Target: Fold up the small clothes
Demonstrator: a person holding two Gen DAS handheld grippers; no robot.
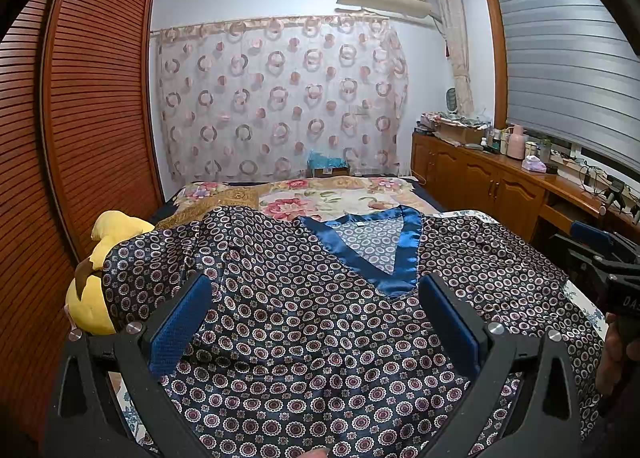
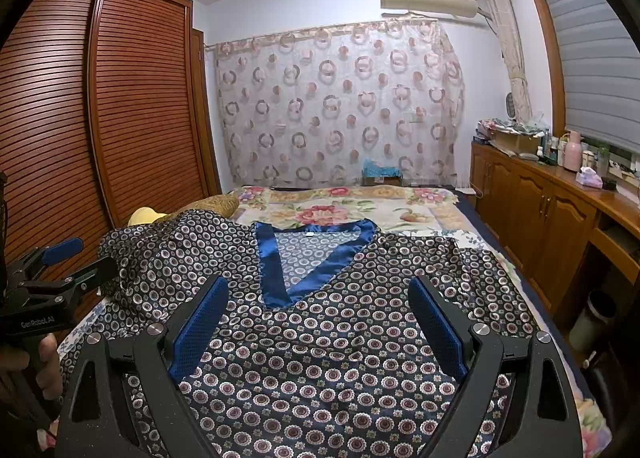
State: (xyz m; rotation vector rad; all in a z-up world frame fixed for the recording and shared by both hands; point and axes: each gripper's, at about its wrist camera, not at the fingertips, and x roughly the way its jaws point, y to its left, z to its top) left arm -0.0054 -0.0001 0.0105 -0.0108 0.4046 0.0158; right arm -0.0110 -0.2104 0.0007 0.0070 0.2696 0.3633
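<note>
A dark navy top (image 1: 304, 322) with small circle print and a shiny blue V-neck collar (image 1: 384, 254) lies spread face up on the bed, also in the right wrist view (image 2: 340, 338). Its left sleeve drapes over a yellow plush toy (image 1: 90, 298). My left gripper (image 1: 316, 294) is open and empty, its blue pads wide apart just above the chest of the top. My right gripper (image 2: 320, 298) is open and empty over the same area, the collar (image 2: 280, 270) between its fingers. Each gripper shows at the edge of the other's view.
The bed has a floral quilt (image 1: 320, 202) behind the top. A louvred wooden wardrobe (image 1: 80, 98) stands close on the left. Low wooden cabinets (image 2: 540, 218) with clutter on top run along the right under the window. A patterned curtain (image 2: 336, 106) hangs at the back.
</note>
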